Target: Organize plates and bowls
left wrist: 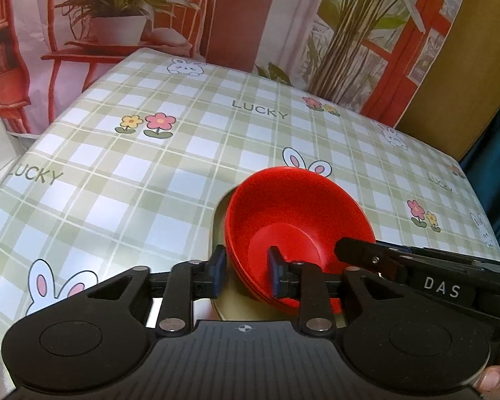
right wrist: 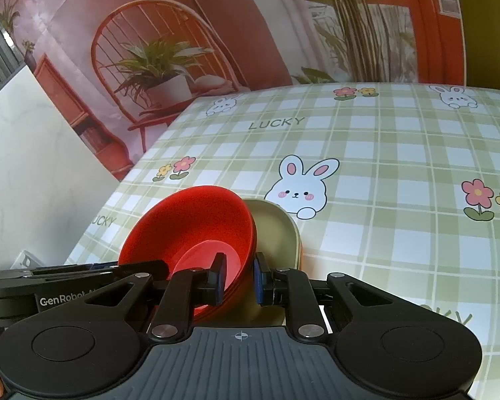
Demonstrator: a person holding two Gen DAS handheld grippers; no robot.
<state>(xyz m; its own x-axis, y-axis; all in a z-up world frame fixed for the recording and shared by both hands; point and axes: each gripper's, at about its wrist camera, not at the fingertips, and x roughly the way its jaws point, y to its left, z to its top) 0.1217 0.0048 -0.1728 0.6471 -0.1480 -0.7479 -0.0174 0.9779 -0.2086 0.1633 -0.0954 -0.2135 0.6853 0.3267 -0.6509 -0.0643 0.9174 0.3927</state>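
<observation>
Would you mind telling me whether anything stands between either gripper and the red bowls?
Nothing visible does. The left gripper and the right gripper each straddle the rim of the stacked red bowls, which sit on a beige plate.
</observation>
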